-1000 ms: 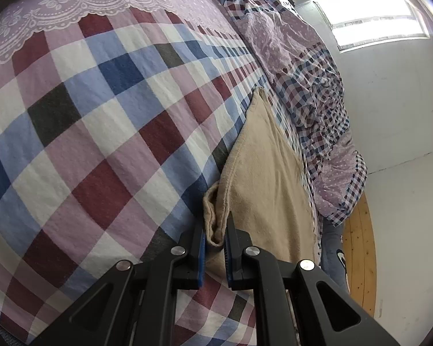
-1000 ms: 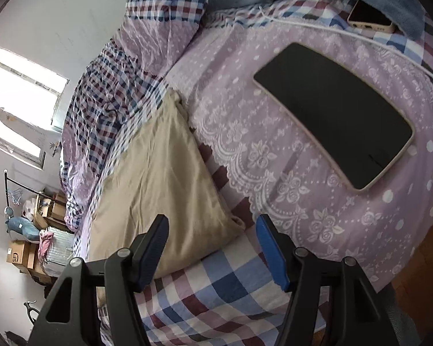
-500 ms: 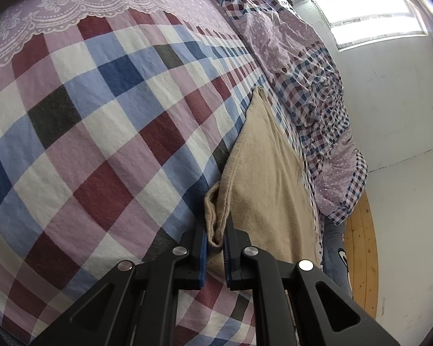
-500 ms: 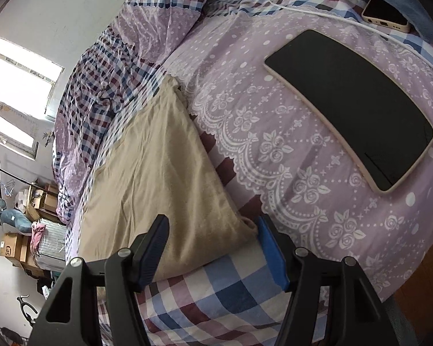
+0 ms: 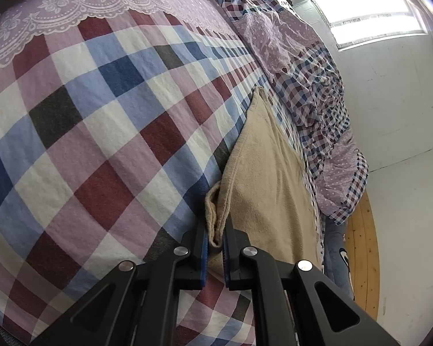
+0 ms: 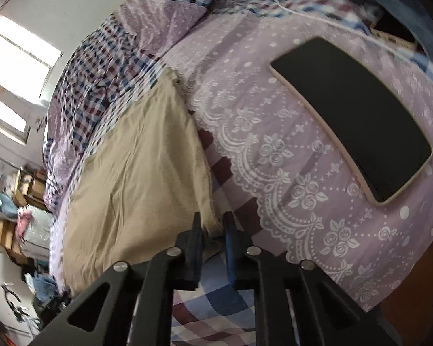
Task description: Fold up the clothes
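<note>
Two corners of a beige garment [image 5: 262, 178], lying flat on a checked bedsheet [image 5: 101, 144], are taken up at once: the left gripper [image 5: 215, 238] is clenched on a bunched corner, while the right gripper [image 6: 213, 230] is closing its fingers on the opposite one. A clean fold likely calls for lifting both corners evenly, keeping the edge taut and clear of the tablet [image 6: 351, 118] nearby.

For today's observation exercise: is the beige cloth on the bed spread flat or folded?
Folded: the beige cloth shows doubled layers at the corner pinched by the left gripper.
</note>
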